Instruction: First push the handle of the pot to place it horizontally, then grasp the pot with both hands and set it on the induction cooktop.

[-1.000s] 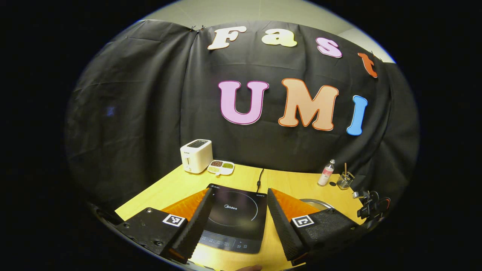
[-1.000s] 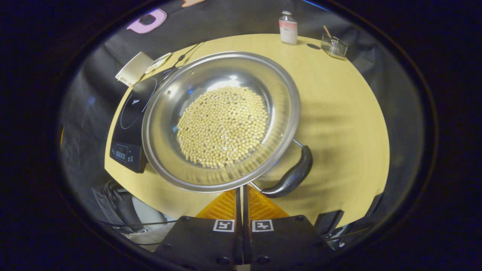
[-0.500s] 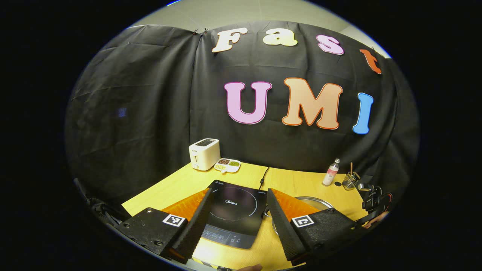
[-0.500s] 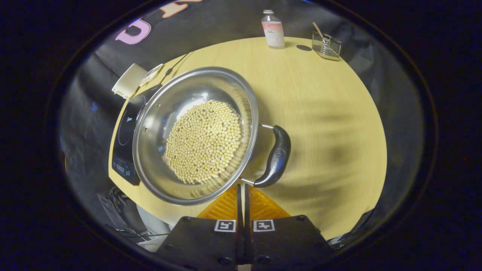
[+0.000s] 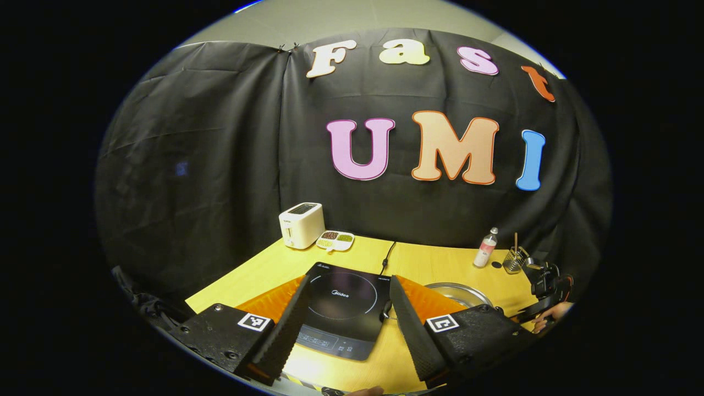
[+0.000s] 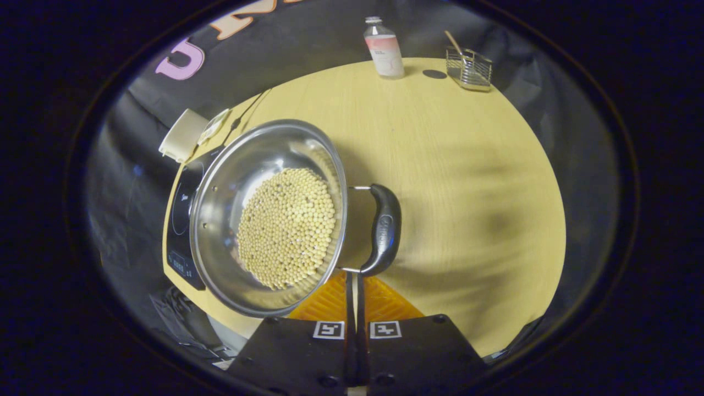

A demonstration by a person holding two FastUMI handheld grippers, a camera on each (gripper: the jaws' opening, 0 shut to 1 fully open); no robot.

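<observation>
A steel pot holding pale round beans stands on the wooden table, partly over the black induction cooktop. Its black handle points to the right in the right gripper view. My right gripper is shut, its tips touching the handle's near end. In the left gripper view my left gripper is open above the table's front edge, with the cooktop between its fingers. The pot's rim lies to the right there, partly hidden behind a finger.
At the table's back stand a white toaster, a divided dish of beans, a small bottle and a wire holder. The cooktop's cord runs toward the wall. A hand shows at far right.
The pot has turned: its handle swung from the near right round to the right side, with the shut right gripper following its end. The left gripper stayed open and shifted slightly.
</observation>
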